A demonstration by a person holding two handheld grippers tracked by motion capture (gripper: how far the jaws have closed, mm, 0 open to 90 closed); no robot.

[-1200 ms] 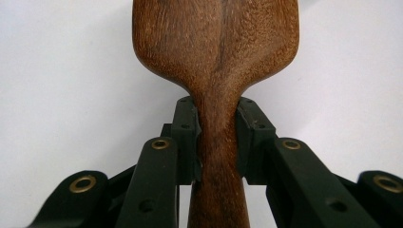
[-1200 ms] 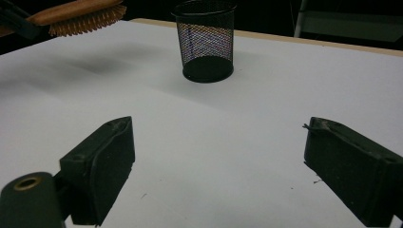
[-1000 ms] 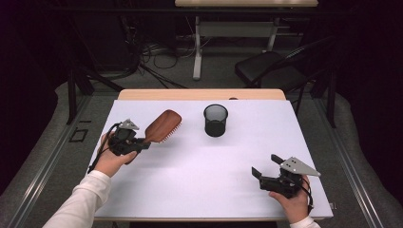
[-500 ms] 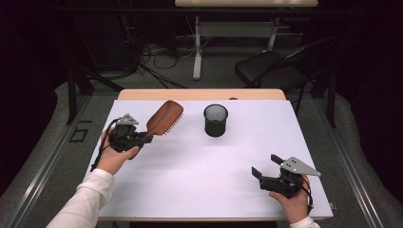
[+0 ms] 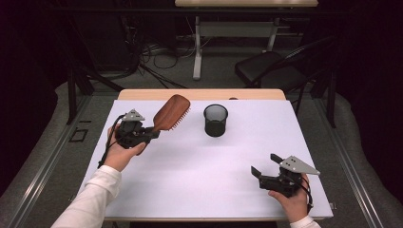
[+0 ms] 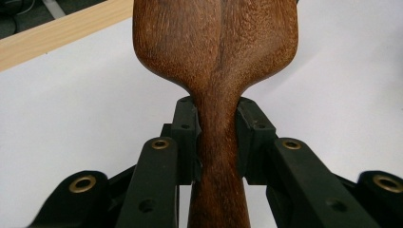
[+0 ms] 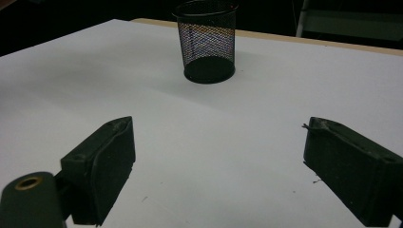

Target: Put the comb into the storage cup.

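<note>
A brown wooden hairbrush (image 5: 170, 113) is lifted off the white table at the left, head tilted up and away, bristles facing right. My left gripper (image 5: 151, 133) is shut on its handle; in the left gripper view both pads clamp the narrow neck of the hairbrush (image 6: 216, 61). A black mesh cup (image 5: 215, 120) stands upright at the table's middle back, to the right of the brush head. My right gripper (image 5: 265, 164) rests near the front right corner, open and holding nothing; in the right gripper view its jaws stand wide and the mesh cup (image 7: 207, 40) is ahead of them.
The white table top (image 5: 199, 166) has a wooden strip along its far edge (image 5: 142, 94). Behind it are a black chair (image 5: 271, 71), cables on the floor and another table's legs.
My left gripper has raised the hairbrush and carried it slightly toward the mesh cup, the head tilting up more. The right gripper has stayed put.
</note>
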